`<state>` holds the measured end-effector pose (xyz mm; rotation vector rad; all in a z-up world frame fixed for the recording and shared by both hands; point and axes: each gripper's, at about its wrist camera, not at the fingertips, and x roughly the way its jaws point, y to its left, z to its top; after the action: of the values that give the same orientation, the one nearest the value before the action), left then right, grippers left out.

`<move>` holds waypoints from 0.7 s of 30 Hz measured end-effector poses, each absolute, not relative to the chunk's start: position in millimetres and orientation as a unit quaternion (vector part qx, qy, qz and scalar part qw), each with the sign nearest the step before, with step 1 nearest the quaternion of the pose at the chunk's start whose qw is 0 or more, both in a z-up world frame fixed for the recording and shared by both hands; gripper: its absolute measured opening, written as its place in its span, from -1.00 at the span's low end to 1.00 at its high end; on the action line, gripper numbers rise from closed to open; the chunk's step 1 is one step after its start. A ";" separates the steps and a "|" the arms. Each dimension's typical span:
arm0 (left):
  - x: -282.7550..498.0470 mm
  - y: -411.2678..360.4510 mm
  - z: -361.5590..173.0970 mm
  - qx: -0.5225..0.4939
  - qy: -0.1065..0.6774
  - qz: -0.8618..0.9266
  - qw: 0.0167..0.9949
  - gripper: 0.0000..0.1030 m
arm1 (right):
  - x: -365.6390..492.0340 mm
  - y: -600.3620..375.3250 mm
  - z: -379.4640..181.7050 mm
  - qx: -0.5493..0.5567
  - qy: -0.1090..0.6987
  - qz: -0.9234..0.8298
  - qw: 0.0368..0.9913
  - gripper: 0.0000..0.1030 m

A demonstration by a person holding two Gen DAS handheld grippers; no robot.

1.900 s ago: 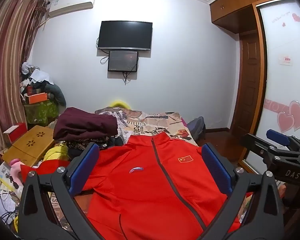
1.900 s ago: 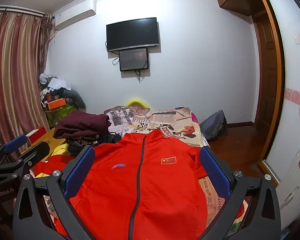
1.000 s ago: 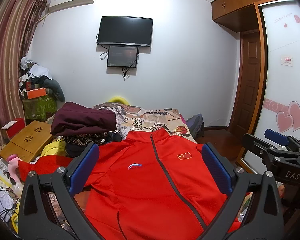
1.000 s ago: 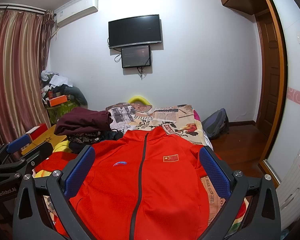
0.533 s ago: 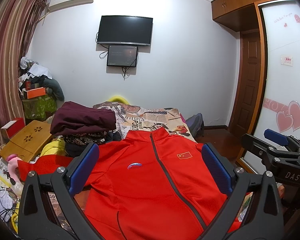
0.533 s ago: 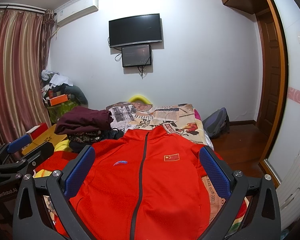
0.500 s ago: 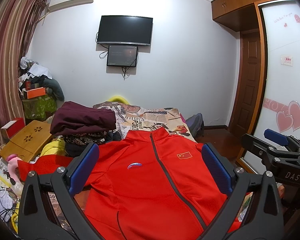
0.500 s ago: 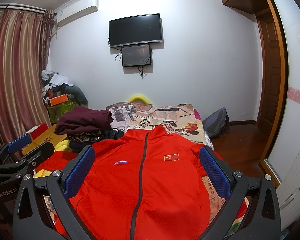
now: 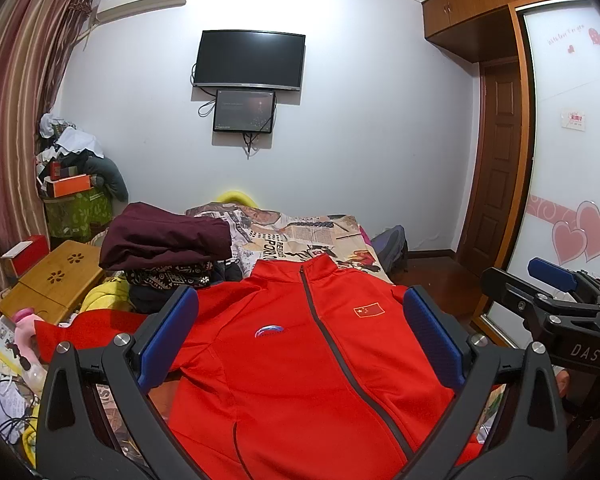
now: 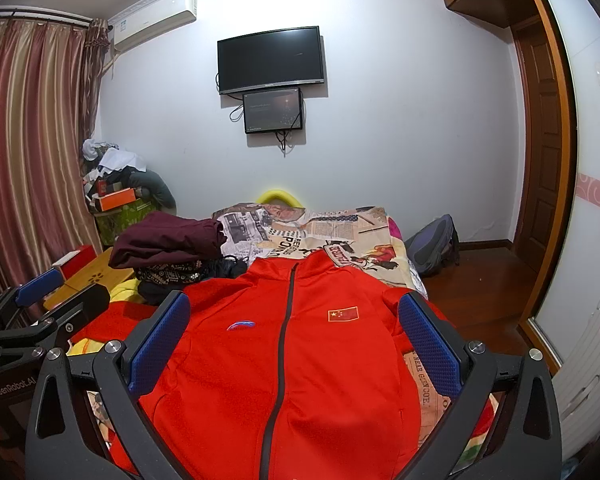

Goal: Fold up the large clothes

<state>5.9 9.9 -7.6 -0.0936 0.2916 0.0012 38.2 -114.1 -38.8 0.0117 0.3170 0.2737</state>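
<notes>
Blue-padded fingers of the left gripper [image 9: 300, 332] and right gripper [image 10: 294, 332] gape wide, empty, above the red jacket [image 9: 300, 360] lying flat, zipped, on the newsprint bedsheet [image 10: 340, 236]; wooden floor [image 10: 484, 276] lies right. "DAS", "GenRobot.AI" read.

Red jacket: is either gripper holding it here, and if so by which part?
Nothing is held. The left gripper and right gripper are both open above the red jacket, which lies flat and zipped on the bed.
</notes>
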 end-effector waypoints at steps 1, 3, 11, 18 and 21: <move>6.0 9.6 -7.7 -0.047 0.145 0.001 0.988 0.99 | 38.6 -114.2 -39.2 0.006 0.157 0.136 0.978 1.00; 6.7 9.1 -8.2 -0.047 0.146 0.001 0.988 0.99 | 38.9 -114.3 -38.9 0.006 0.157 0.136 0.978 1.00; 7.1 9.7 -8.6 -0.046 0.146 0.001 0.988 0.99 | 40.2 -113.6 -41.7 0.006 0.160 0.136 0.978 1.00; 7.4 9.7 -10.0 -0.047 0.148 0.001 0.988 0.99 | 42.6 -113.4 -41.3 0.004 0.163 0.135 0.977 1.00; 9.9 10.2 -10.5 -0.048 0.150 0.002 0.987 0.99 | 43.9 -113.4 -42.0 0.003 0.164 0.136 0.977 1.00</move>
<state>9.9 10.2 -10.5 -0.0966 0.3018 0.0035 43.9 -113.4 -42.0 0.0063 0.3315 0.2739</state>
